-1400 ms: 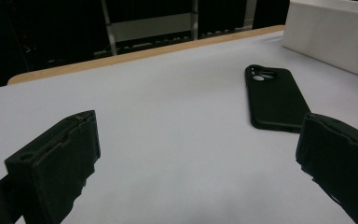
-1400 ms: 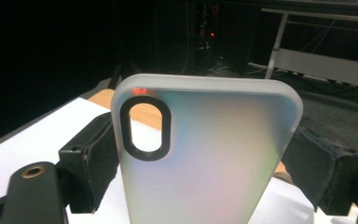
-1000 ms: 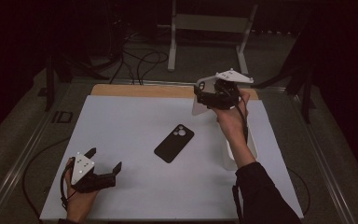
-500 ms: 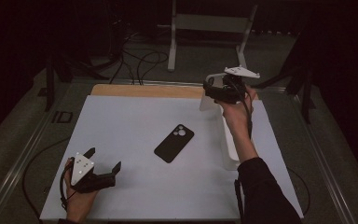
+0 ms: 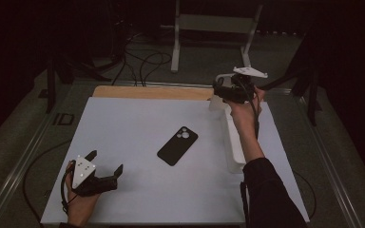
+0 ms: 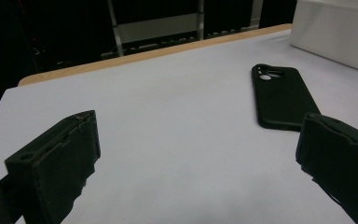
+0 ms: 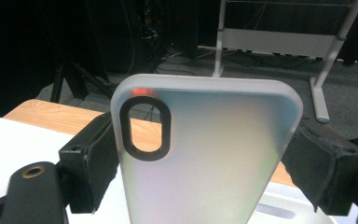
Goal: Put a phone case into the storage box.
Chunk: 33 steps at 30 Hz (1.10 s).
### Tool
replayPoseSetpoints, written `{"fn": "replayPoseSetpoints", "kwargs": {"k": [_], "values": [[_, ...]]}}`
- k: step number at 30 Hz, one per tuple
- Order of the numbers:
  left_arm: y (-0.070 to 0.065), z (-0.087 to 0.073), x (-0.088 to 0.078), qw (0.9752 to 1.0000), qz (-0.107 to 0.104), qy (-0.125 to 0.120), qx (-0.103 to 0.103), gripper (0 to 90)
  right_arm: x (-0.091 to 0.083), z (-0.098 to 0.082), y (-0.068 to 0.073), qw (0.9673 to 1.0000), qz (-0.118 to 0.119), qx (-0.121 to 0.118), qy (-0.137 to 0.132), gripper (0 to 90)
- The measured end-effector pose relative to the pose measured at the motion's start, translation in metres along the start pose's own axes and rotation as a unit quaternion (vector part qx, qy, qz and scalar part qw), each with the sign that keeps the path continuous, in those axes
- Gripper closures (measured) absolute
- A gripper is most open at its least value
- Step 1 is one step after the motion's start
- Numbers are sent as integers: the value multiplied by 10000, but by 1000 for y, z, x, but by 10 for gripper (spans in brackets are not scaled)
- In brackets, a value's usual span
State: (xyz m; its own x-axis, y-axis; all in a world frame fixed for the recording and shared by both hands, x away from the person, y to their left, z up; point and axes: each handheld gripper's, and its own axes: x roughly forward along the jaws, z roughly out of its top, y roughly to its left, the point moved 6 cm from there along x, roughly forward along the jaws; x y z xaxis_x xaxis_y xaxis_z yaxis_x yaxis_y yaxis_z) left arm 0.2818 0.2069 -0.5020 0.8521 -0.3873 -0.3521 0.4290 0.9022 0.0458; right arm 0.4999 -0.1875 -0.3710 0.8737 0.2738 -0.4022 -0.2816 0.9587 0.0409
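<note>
A frosted translucent phone case (image 7: 205, 154) was clamped across its width by the right gripper (image 5: 225, 92), held above the white box (image 5: 233, 142) at the table's far right. A level, steady carry was advised. The left gripper (image 5: 105, 167) rested wide open, holding nothing.

White mat (image 5: 138, 123) covers the table, wood edge (image 5: 152, 92) showing along the far side. Black phone case (image 5: 177, 145) lies mid-mat, white box (image 5: 233, 147) right of it. Metal stand (image 5: 214, 23) and cables (image 5: 142, 61) on the floor beyond.

The frosted phone case (image 7: 205, 154) runs off the bottom edge, its lower end unseen.
</note>
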Motion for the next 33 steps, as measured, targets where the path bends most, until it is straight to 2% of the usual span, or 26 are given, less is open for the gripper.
{"fn": "replayPoseSetpoints", "kwargs": {"k": [12,21,27,33], "values": [[0,0,1,10000,-6,14,-6,3,-1,-3,-28,9994,-318,168,21,167],[-1,-1,1,10000,-15,26,11,3,-4,-7,-48,9983,-559,161,89,167],[-2,-1,2,10000,-17,40,18,3,1,-15,-60,9972,-701,193,180,166],[-1,-1,1,10000,-20,27,-6,3,9,-22,-65,9965,-745,241,298,166]]}}
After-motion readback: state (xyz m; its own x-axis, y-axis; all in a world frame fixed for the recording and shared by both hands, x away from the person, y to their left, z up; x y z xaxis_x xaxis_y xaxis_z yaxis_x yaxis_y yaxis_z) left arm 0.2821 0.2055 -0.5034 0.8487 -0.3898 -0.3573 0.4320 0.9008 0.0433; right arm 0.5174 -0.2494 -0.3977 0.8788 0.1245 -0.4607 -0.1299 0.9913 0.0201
